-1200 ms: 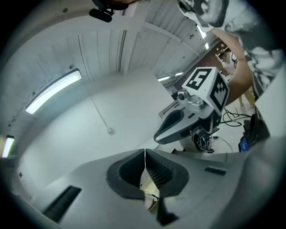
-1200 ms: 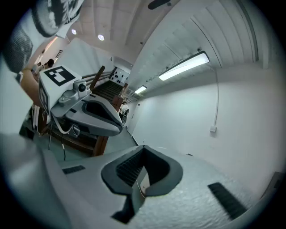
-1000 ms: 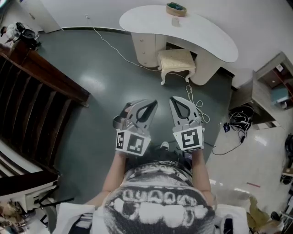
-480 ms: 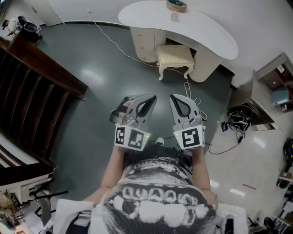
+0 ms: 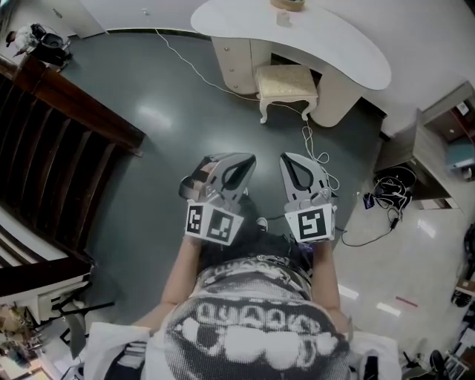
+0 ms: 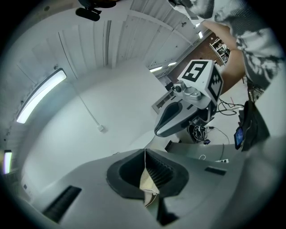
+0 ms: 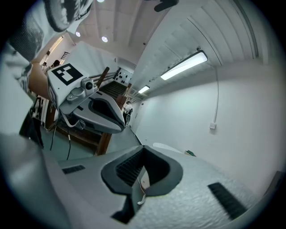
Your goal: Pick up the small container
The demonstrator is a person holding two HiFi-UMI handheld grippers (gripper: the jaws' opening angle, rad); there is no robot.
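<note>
A small pale container point(image 5: 283, 18) stands on a white curved desk point(image 5: 349, 56) at the top of the head view, next to a green dish point(image 5: 288, 3) cut off by the frame edge. Both grippers are held side by side at chest height, far from the desk. My left gripper point(image 5: 242, 165) point(image 6: 144, 152) is shut, its pads meeting with nothing between them. My right gripper point(image 5: 291, 162) point(image 7: 142, 150) is shut and empty too. From the right gripper view the desk point(image 7: 167, 147) shows small and distant.
A cream stool point(image 5: 286, 82) is tucked under the desk. A white cable point(image 5: 185, 63) runs over the dark green floor. Dark wooden stair rails point(image 5: 67, 126) fill the left. A cabinet point(image 5: 419, 159) and black cords point(image 5: 390, 189) lie at the right.
The desk and stool have slid toward the top edge of the head view. Both grippers stay shut and keep their places side by side.
</note>
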